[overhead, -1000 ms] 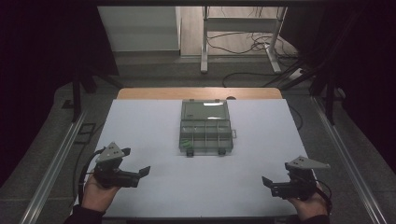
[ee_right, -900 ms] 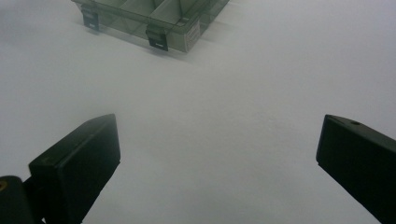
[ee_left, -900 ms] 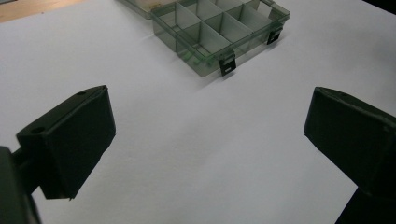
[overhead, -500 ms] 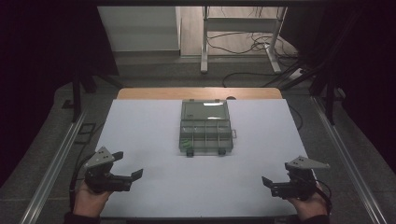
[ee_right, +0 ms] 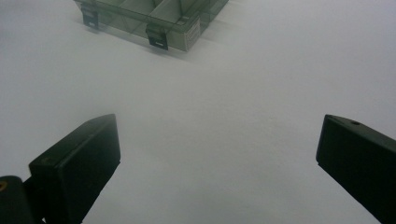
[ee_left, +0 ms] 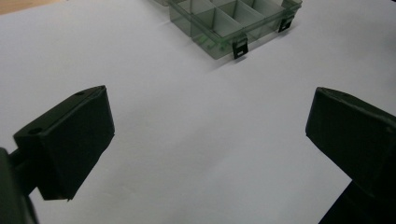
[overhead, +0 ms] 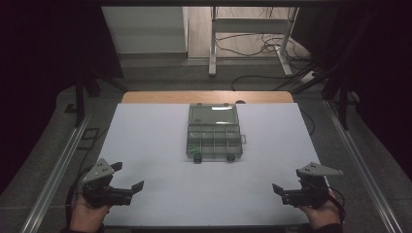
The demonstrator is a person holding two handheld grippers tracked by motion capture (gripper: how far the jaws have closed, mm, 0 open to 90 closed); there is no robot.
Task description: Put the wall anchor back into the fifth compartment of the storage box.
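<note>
A clear green-tinted compartment box [overhead: 214, 132] lies closed at the middle of the white table, its two dark latches facing me. My left gripper [overhead: 128, 176] is held in a hand near the table's front left corner, jaws wide apart with nothing between them. My right gripper [overhead: 281, 191] sits in the other hand near the front right corner, also open and empty. In the left gripper view the box [ee_left: 233, 21] lies far ahead of the left gripper [ee_left: 210, 126]. In the right gripper view the box [ee_right: 154, 18] is at the top left, well beyond the right gripper [ee_right: 219, 154].
The white tabletop [overhead: 155, 145] ends in a wooden strip [overhead: 204, 97] at the far edge. Metal rails [overhead: 53, 170] run along both sides of the table. Beyond the table are a metal frame leg [overhead: 212, 43] and floor cables [overhead: 257, 46].
My left gripper has drifted left and toward the table's front edge. The right gripper has barely shifted. The box has stayed put.
</note>
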